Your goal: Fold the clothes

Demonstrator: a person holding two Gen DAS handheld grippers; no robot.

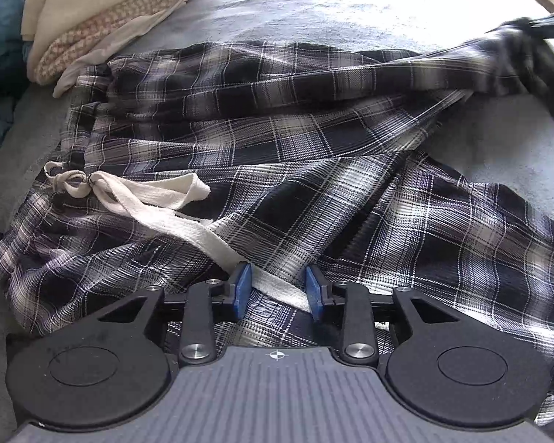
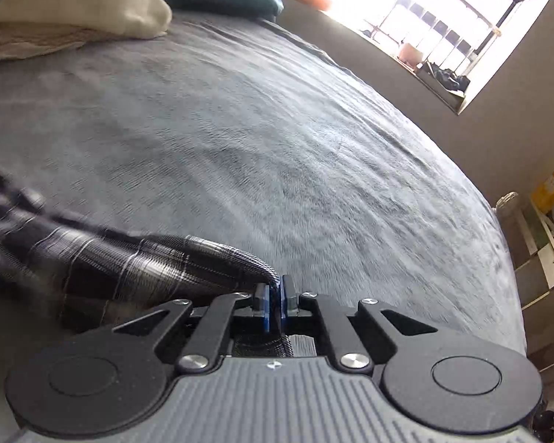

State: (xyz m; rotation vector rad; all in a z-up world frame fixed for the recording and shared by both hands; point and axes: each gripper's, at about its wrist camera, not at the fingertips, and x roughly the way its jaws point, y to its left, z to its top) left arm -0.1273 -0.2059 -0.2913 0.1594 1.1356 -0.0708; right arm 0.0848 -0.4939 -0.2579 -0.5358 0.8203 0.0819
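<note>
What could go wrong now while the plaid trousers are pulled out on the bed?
1. The right hand-held gripper pinches only a thin fabric edge; it may slip out.
2. The white drawstring lies between the open left hand-held gripper fingers and may be caught.
3. The plaid trousers are twisted; folds may come out crooked.

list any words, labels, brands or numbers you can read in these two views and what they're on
No readable text in either view.
Yellow box on the shelf beside the bed: dark marks on its face, too small and blurred to read.
Left gripper body: only a crosshair mark, no letters.
Plaid trousers: no tag or label visible.
</note>
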